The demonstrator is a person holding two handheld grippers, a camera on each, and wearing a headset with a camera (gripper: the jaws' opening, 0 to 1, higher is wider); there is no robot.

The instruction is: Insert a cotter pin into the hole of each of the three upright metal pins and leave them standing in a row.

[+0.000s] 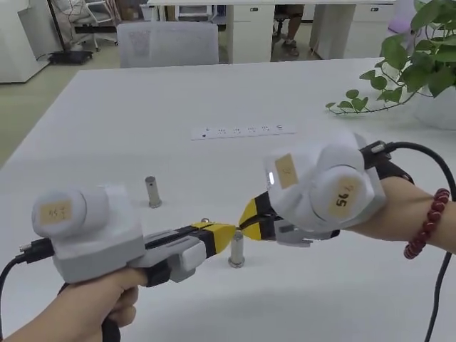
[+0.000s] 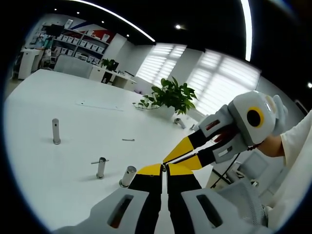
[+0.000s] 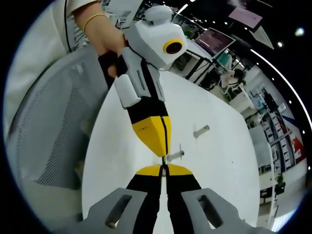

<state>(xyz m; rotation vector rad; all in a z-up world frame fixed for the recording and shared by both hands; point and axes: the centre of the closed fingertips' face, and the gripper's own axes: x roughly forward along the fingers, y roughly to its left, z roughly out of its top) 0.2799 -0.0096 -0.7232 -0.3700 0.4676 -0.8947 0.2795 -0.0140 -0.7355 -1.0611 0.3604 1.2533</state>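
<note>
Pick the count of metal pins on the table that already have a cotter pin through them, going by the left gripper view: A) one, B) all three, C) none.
A: the middle metal pin has a cotter pin crossing it near the top, while the far pin and the nearest pin stand bare.

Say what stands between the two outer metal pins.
In the left gripper view, a third pin with a cotter pin crossing its top stands between the far pin and the near pin.
</note>
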